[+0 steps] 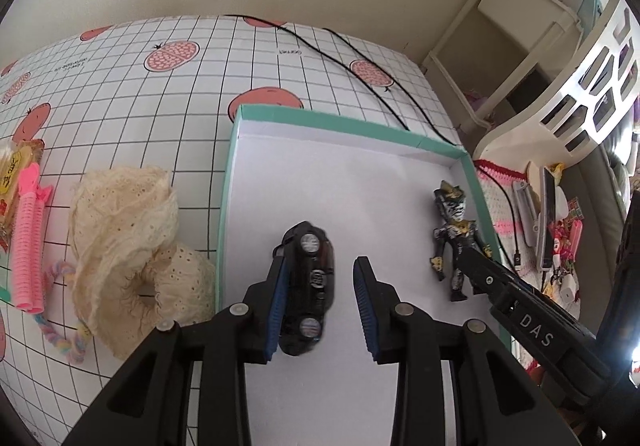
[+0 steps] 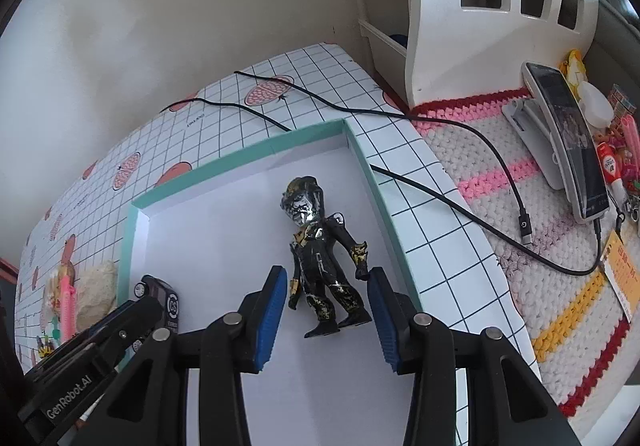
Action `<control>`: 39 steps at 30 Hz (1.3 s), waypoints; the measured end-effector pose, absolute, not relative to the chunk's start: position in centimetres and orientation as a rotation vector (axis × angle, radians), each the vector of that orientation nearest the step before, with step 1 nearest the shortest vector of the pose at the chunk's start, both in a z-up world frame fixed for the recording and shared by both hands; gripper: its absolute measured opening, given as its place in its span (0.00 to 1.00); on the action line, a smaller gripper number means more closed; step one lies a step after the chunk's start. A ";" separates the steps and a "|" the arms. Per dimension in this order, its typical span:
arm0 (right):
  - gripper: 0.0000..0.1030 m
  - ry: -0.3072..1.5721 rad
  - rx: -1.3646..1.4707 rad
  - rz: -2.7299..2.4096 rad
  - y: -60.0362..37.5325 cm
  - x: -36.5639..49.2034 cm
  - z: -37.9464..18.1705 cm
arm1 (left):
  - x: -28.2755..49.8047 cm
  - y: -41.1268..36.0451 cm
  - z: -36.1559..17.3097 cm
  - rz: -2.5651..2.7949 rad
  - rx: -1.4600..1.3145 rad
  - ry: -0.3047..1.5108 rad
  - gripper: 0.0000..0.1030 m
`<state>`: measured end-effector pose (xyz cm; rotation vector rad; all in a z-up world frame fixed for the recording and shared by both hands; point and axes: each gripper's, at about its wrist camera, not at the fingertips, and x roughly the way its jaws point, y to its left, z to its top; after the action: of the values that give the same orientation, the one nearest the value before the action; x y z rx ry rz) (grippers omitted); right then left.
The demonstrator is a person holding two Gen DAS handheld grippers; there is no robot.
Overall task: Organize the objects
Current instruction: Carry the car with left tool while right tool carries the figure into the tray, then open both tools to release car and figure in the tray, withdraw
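A shallow box with a teal rim (image 1: 340, 118) and white floor lies on the gridded tablecloth. Inside it a black toy car (image 1: 310, 286) rests on its side, wheels showing. My left gripper (image 1: 320, 266) is over it, open: the car leans against the left pad and the right pad stands clear of it. A black, silver and gold action figure (image 2: 320, 254) lies on its back near the box's right wall. My right gripper (image 2: 327, 274) is open and straddles its legs; the figure's hands are close to the pads, which do not press on it.
Left of the box lie a cream lace scrunchie (image 1: 132, 246), pink hair rollers (image 1: 28, 238) and a pastel cord. Black cables (image 2: 440, 198) cross the cloth behind and right of the box. A phone on a stand (image 2: 568, 142) sits on a crocheted mat, beside a white shelf.
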<state>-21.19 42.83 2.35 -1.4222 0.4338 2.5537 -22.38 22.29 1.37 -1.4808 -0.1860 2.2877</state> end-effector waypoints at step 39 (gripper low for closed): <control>1.00 0.283 -1.392 2.620 40.5 -20.5 3.0 | -22.4 18.2 2.8 2.544 -1.465 -0.182 0.87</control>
<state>-20.54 40.52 3.00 -1.3915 0.2832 2.6203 -22.35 18.23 2.83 -1.4654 -0.1815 2.5443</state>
